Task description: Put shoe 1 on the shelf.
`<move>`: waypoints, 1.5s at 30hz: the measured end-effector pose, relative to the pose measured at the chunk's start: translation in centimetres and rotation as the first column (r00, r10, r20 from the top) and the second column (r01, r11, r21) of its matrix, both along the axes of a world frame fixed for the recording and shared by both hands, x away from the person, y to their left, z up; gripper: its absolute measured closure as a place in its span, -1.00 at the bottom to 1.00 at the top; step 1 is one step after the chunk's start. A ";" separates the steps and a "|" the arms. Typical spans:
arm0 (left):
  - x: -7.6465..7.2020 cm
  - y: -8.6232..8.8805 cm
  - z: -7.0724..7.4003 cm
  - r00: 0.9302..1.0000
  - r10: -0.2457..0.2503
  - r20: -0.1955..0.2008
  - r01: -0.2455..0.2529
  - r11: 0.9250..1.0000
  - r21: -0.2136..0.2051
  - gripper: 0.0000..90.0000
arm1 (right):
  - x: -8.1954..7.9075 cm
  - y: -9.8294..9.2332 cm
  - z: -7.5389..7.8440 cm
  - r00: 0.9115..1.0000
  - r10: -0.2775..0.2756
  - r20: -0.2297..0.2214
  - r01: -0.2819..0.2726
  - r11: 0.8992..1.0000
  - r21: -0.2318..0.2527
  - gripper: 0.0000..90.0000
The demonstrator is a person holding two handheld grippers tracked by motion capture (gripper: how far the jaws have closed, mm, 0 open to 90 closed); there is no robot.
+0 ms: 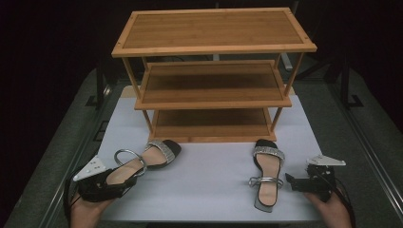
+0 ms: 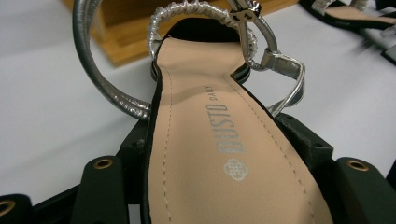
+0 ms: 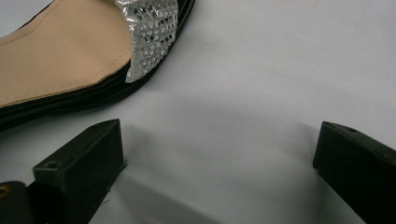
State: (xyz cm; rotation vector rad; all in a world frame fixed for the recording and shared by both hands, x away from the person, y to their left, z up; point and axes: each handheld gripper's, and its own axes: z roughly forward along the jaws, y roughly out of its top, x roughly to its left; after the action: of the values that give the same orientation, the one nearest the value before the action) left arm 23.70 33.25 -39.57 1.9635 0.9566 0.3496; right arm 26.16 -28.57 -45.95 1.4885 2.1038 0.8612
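A black sandal with a tan insole, a glittery silver toe band and a silver ankle strap is gripped at its heel end by my left gripper at the table's front left. In the left gripper view the jaws of that gripper press on both edges of the sole, toe pointing away toward the rack. The matching sandal lies flat at the front right, toe toward the rack. My right gripper sits just to its right, open, with bare table between the jaws of the right gripper. That sandal's toe band shows at upper left.
A three-tier wooden shoe rack stands at the back middle of the white table, its bottom shelf just behind both sandals. Its base corner shows close behind the held sandal. Dark floor and rails flank the table.
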 end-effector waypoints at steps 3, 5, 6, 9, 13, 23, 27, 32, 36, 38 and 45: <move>1.0 -1.2 0.3 1.000 -0.016 0.015 0.016 1.000 -0.011 -0.15 | 0.0 0.0 0.0 1.000 0.000 0.000 0.000 1.000 0.000 -0.97; 1.6 -1.9 0.4 0.999 -0.026 0.023 0.026 1.000 -0.014 -0.15 | 0.0 0.0 0.0 1.000 0.000 0.000 0.000 1.000 -0.001 -0.97; 2.3 -2.6 0.5 0.999 -0.036 0.031 0.037 0.999 -0.020 -0.15 | 0.0 0.0 0.0 1.000 0.000 0.000 0.000 1.000 -0.001 -0.97; 3.2 -3.6 0.5 0.998 -0.048 0.041 0.049 0.999 -0.021 -0.15 | 0.0 0.0 0.0 1.000 0.000 0.000 0.000 1.000 -0.002 -0.97; 4.5 -4.9 0.4 0.997 -0.054 0.053 0.055 0.998 -0.014 -0.15 | 0.0 0.0 0.0 1.000 0.000 0.001 0.000 1.000 -0.002 -0.97; 7.1 -8.1 0.0 0.993 -0.030 0.111 0.035 0.999 -0.039 -0.15 | 0.0 0.0 0.0 1.000 0.001 0.002 -0.001 1.000 -0.001 -0.97; 8.2 -9.4 -0.4 0.992 -0.014 0.123 0.021 0.998 -0.056 -0.15 | 0.0 0.0 0.0 1.000 0.000 0.002 0.000 1.000 0.000 -0.98; 9.6 -11.2 -1.2 0.989 0.020 0.146 -0.014 0.999 -0.040 -0.15 | 0.0 0.0 0.0 1.000 0.001 0.001 -0.001 1.000 0.000 -0.97; 10.7 -11.9 -2.0 0.987 0.048 0.153 -0.042 0.998 -0.045 -0.15 | 0.0 0.0 0.0 1.000 0.001 0.001 -0.001 1.000 0.000 -0.97; 11.7 -12.5 -2.5 0.986 0.068 0.152 -0.061 0.997 -0.045 -0.15 | 0.0 0.0 0.0 1.000 0.001 0.001 -0.001 1.000 0.000 -0.97; 13.8 -14.0 -3.2 0.981 0.097 0.166 -0.090 0.995 -0.050 -0.15 | 0.0 0.0 0.0 1.000 0.001 0.001 -0.001 1.000 0.000 -0.97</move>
State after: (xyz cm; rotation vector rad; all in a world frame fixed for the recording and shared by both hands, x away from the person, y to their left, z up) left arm 37.52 19.24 -42.75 1.8230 0.9408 0.5361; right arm 26.16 -28.61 -45.96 1.4873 2.1035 0.8625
